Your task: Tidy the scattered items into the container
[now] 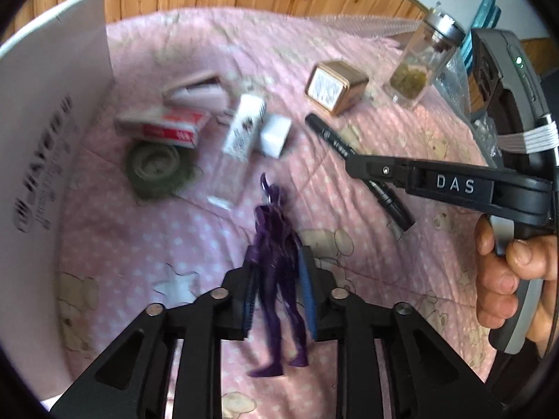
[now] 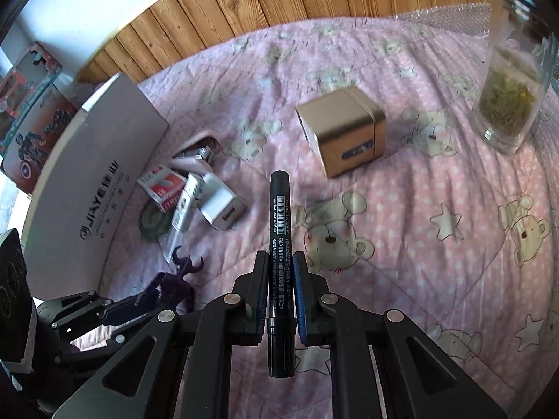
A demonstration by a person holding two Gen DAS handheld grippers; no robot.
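Observation:
My left gripper is shut on a purple horned figurine, held above the pink bedspread; it also shows in the right wrist view. My right gripper is shut on a black marker pen, which also shows in the left wrist view. The white cardboard box stands at the left; it also shows in the right wrist view. A red-and-white packet, a white bottle, a white charger cube and a dark tape roll lie beside the box.
A gold tin sits mid-bed. A glass jar of green tea leaves stands at the right. A wooden headboard runs along the far edge. A toy box stands behind the white box.

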